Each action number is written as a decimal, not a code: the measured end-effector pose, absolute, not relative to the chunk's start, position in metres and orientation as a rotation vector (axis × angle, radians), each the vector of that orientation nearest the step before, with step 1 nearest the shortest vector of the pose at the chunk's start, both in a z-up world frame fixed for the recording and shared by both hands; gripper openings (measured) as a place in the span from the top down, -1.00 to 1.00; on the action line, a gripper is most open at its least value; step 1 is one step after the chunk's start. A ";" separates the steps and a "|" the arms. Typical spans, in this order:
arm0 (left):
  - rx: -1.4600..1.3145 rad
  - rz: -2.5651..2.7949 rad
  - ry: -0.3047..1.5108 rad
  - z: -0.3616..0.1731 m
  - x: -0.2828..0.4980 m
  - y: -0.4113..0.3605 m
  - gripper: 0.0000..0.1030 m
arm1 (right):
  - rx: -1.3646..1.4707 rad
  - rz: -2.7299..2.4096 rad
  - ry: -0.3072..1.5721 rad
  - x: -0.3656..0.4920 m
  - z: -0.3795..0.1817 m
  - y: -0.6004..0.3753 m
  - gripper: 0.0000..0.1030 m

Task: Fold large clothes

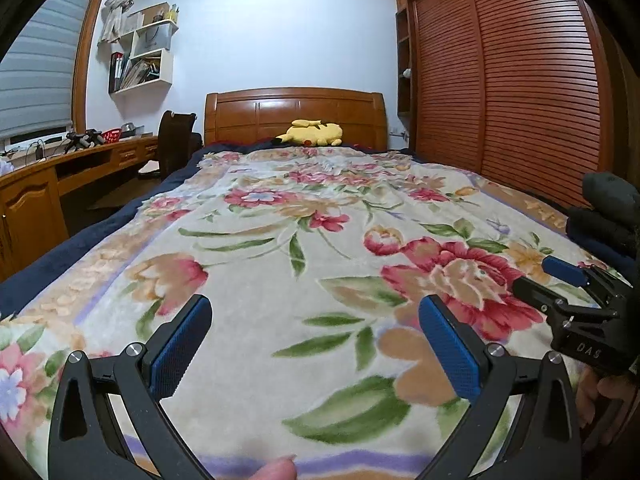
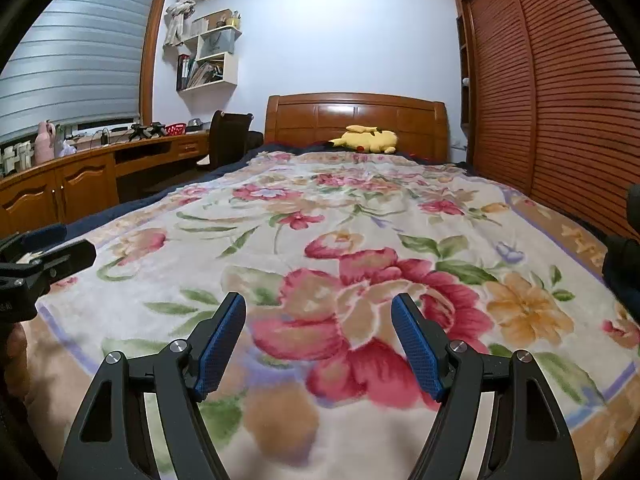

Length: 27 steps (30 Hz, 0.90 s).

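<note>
A floral blanket (image 1: 280, 240) in cream, red and green lies spread over the bed. At the bed's right edge sits a pile of dark clothes (image 1: 608, 216), also visible in the right wrist view as dark clothes (image 2: 624, 248). My left gripper (image 1: 316, 308) hovers low over the near part of the blanket, open, with nothing between its blue pads. My right gripper (image 2: 318, 304) is open too, over a large red flower, and holds nothing. Each shows in the other's view: the right gripper (image 1: 548, 276) at the right, the left gripper (image 2: 68, 242) at the left.
A yellow plush toy (image 1: 314, 133) rests by the wooden headboard (image 1: 296, 108). A slatted wardrobe (image 1: 520, 80) runs along the right of the bed. On the left stand a wooden desk (image 2: 80, 176), a dark chair (image 1: 176, 140) and wall shelves (image 1: 144, 56). A fingertip (image 1: 276, 470) shows at the bottom.
</note>
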<state>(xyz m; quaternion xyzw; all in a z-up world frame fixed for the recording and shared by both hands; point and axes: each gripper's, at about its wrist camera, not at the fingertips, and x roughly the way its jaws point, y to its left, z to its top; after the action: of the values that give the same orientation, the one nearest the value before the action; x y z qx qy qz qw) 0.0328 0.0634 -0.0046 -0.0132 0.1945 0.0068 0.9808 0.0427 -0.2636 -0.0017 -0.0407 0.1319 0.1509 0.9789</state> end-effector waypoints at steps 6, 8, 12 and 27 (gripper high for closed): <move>-0.008 0.023 0.391 -0.008 0.031 0.062 -1.00 | -0.060 0.306 0.260 0.046 -0.006 -0.263 -0.50; -0.012 0.017 0.393 -0.008 0.031 0.063 -1.00 | -0.058 0.309 0.260 0.047 -0.006 -0.262 -0.50; -0.015 0.022 0.389 -0.008 0.030 0.064 -1.00 | -0.056 0.308 0.258 0.050 -0.008 -0.260 -0.50; -0.021 0.023 0.387 -0.009 0.029 0.066 -1.00 | -0.049 0.306 0.253 0.052 -0.010 -0.258 -0.50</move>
<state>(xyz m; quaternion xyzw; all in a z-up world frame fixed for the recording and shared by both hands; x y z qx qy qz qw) 0.0291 0.0657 -0.0087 -0.0105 0.1925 0.0115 0.9812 0.0522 -0.2581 -0.0095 -0.0242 0.1255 0.1520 0.9801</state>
